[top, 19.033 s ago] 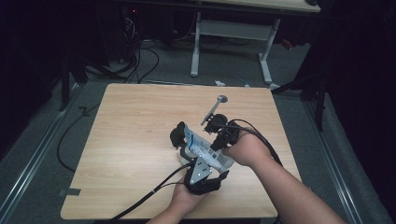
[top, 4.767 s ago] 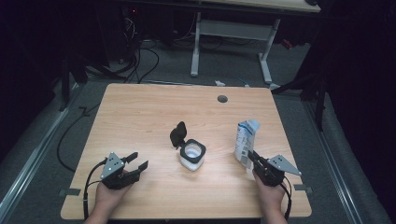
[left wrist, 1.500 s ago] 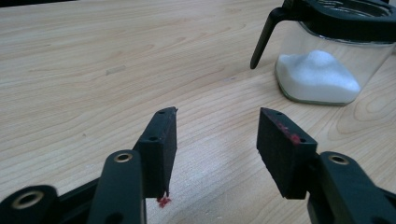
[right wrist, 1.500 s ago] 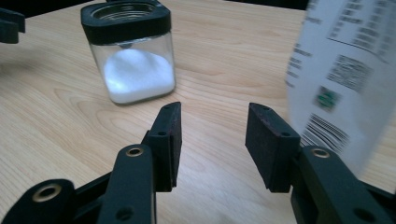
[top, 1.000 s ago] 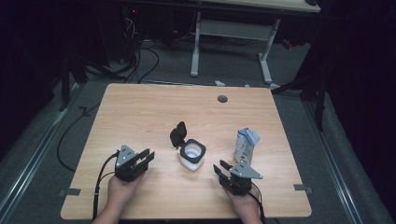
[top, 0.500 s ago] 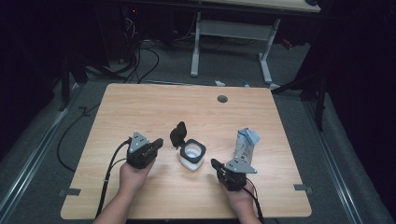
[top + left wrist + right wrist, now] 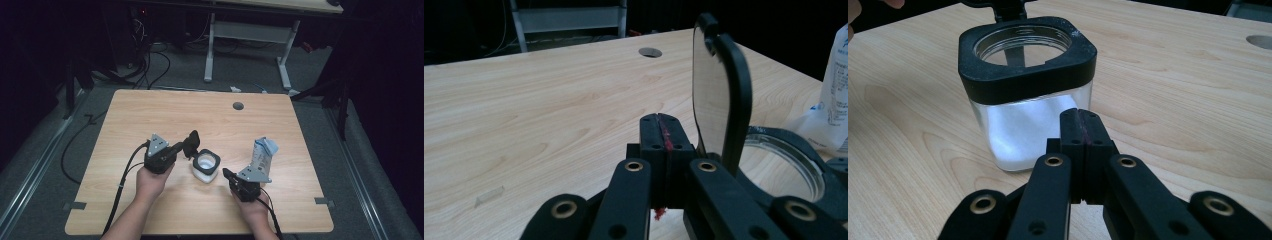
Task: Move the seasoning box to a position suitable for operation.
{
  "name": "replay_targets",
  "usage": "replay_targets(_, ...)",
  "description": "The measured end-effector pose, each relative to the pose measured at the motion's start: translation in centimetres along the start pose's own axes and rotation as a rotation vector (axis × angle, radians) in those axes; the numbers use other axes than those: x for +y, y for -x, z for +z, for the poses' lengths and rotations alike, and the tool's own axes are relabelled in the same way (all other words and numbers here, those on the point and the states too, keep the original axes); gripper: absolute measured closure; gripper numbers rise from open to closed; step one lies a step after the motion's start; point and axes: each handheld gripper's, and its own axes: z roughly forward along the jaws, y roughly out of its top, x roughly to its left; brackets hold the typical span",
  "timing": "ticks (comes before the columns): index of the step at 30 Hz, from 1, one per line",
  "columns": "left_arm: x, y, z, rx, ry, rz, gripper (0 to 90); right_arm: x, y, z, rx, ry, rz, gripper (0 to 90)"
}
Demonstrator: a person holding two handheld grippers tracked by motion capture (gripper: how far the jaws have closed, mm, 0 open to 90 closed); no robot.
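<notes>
A: From the high view, where do things stand?
B: The jar (image 7: pixel 206 166) sits mid-counter (image 7: pixel 150 115), its hinged lid (image 7: pixel 191 144) standing up. The left tool (image 7: pixel 186 148) is right at that lid; the right tool (image 7: pixel 226 174) lies just beside the jar's other side, with the bag (image 7: pixel 262 154) upright just beyond it.

A: And the left gripper view?
B: The left tool (image 7: pixel 661 131) has its jaws pressed together, holding nothing. The lid (image 7: pixel 719 90) rises just ahead and to its right, the jar's rim (image 7: pixel 789 165) lower right.

A: The right gripper view?
B: The right tool (image 7: pixel 1082 131) is also closed and empty, its tip just short of the jar (image 7: pixel 1026 90), which is partly filled with white powder.

A: So how should the lid be closed well?
B: I'd judge the closed left tool should push the lid's back over gently, while the right tool braces the jar's wall so it doesn't slide. Press on the lid's middle until it seats flat.
</notes>
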Motion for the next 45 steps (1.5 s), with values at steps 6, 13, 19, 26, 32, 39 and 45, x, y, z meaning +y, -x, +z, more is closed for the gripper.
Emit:
replay_targets(6,0.1,0.6,0.1,-0.013,0.003,-0.003,90.0,0.0,-0.2,0.4,0.007,-0.008,-0.002,90.0)
replay_targets(13,0.2,0.9,-0.1,-0.018,0.006,-0.005,90.0,0.0,-0.6,0.6,0.03,-0.018,-0.011,90.0)
replay_targets(19,-0.2,1.5,-0.4,-0.038,0.002,-0.01,90.0,0.1,-1.1,0.8,0.042,-0.013,-0.014,90.0)
replay_targets(26,-2.0,3.2,-0.5,-0.097,-0.044,0.006,90.0,0.3,-1.5,0.8,0.044,-0.011,-0.017,90.0)
replay_targets(32,-2.1,2.3,-1.1,-0.061,-0.028,0.006,90.0,0.3,-1.5,0.7,0.045,-0.012,-0.024,90.0)
replay_targets(39,-4.2,-0.1,-1.6,0.006,-0.093,0.008,90.0,0.3,-1.7,0.5,0.053,-0.013,-0.03,90.0)
replay_targets(45,-5.4,-0.4,-0.9,0.02,-0.117,-0.002,90.0,0.2,-1.8,0.5,0.051,-0.015,-0.032,90.0)
